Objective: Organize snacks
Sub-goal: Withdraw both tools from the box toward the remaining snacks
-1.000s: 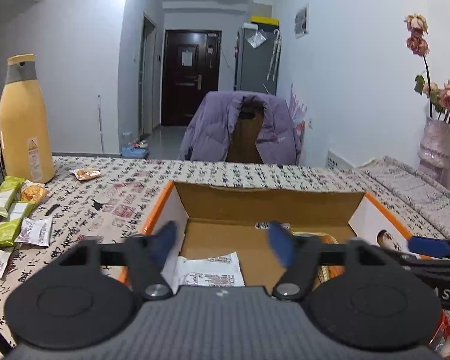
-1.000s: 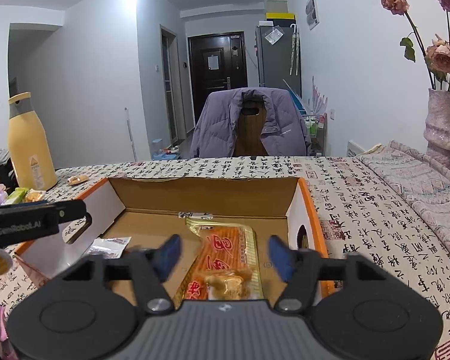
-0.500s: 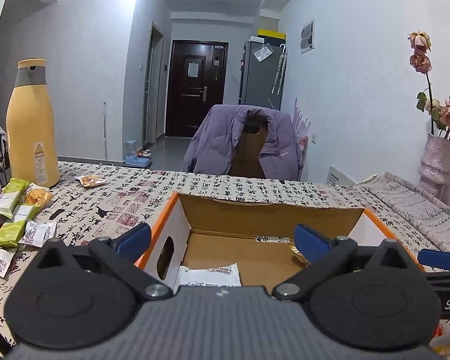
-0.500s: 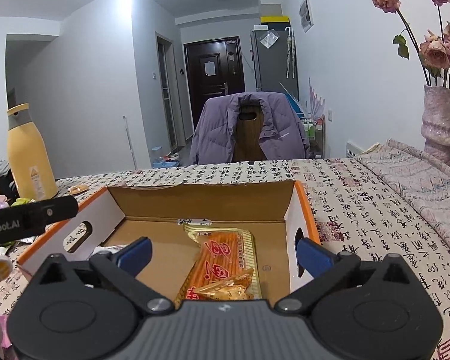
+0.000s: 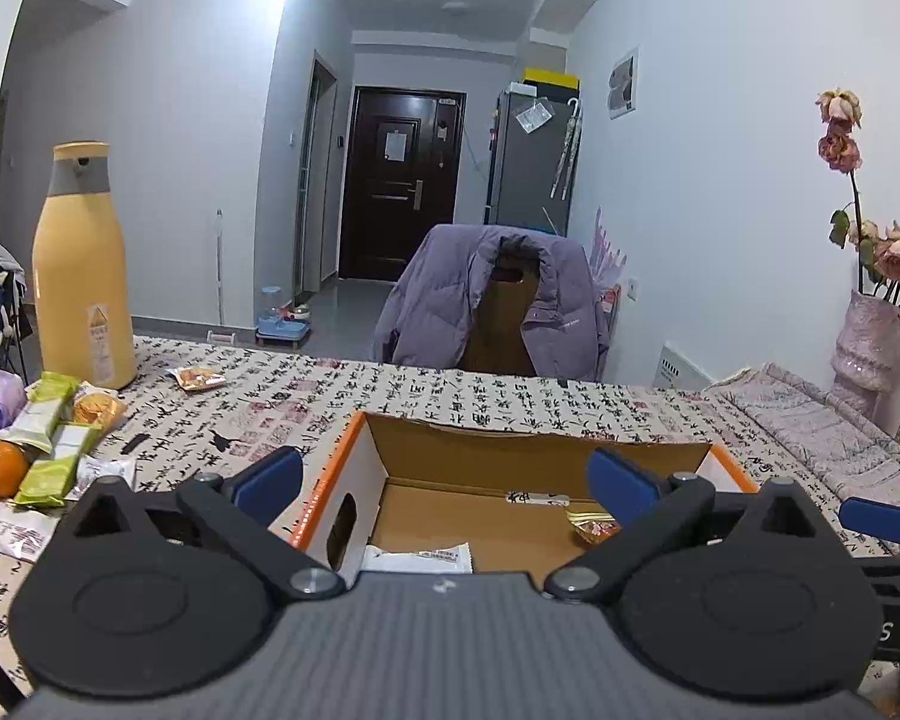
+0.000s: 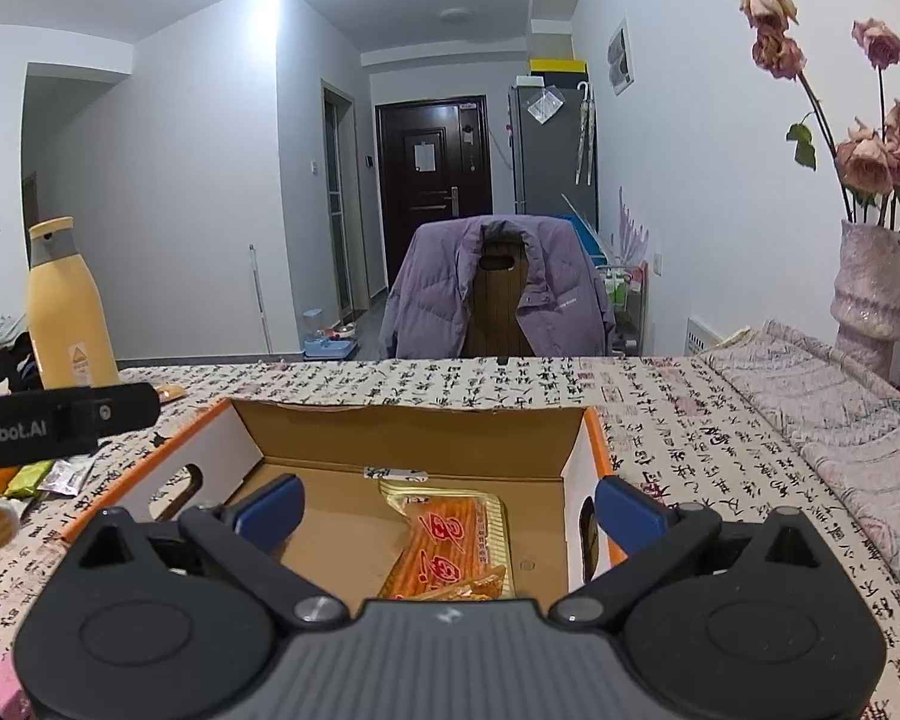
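Left wrist view sits low and close behind the cardboard box (image 5: 510,462), just left of its centre, facing across the box toward the chair with the purple jacket (image 5: 492,300) and the dark door (image 5: 399,180) beyond. Right wrist view sits equally close behind the same box (image 6: 402,426), further right, facing the same way, angled slightly down. Both share the box interior, chair, door and yellow bottle (image 5: 84,270).

one box (image 6: 576,468), two packets (image 6: 450,540) inside, one bottle (image 5: 84,276), one vase (image 6: 870,294).
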Motion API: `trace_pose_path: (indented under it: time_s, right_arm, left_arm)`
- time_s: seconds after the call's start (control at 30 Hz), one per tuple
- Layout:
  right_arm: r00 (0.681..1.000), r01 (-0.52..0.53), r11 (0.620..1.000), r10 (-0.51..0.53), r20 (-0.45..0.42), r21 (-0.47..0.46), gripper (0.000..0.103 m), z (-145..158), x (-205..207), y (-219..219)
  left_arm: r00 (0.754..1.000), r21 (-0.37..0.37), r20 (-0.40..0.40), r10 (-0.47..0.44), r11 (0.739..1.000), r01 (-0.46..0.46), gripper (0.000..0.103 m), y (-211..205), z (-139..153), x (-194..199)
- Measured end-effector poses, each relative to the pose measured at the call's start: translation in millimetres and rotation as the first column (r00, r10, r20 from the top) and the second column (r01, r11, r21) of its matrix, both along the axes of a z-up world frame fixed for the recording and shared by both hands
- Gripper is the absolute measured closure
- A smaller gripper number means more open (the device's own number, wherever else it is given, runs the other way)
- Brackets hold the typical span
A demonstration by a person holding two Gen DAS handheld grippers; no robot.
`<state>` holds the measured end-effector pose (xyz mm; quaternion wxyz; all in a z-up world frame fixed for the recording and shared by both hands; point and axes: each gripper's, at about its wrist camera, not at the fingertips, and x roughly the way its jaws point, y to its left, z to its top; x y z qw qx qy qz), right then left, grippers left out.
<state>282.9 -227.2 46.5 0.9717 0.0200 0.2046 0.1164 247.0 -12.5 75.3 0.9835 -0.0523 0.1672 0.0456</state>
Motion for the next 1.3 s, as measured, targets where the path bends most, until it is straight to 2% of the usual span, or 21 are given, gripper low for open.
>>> trace_pose_path:
  time_s: [0.3, 0.57, 0.9, 1.1, 1.3]
  right_arm:
    - [1.000, -0.008, 1.000, 0.009, 0.020, -0.010, 0.000, 8, -32, -7]
    - [1.000, -0.008, 1.000, 0.008, 0.019, -0.019, 0.000, 5, -62, -21]
    - [1.000, -0.009, 1.000, 0.009, -0.011, -0.030, 0.000, -12, -86, -39]
    - [1.000, -0.022, 0.999, 0.021, -0.014, -0.035, 0.000, -23, -103, -50]
    - [0.999, -0.024, 0.999, 0.023, -0.023, -0.033, 0.000, -35, -119, -60]
  left_arm:
    - [1.000, 0.005, 0.027, -0.003, 1.000, 0.003, 0.000, -2, 12, -33]
    - [1.000, 0.023, 0.011, -0.017, 1.000, 0.016, 0.000, -3, 7, -62]
    - [0.999, 0.053, -0.027, -0.022, 0.998, 0.023, 0.000, 2, -10, -84]
    - [0.997, 0.089, -0.049, -0.058, 0.994, 0.062, 0.000, 4, -30, -101]
    - [0.995, 0.063, -0.073, -0.072, 0.995, 0.077, 0.000, 11, -48, -117]
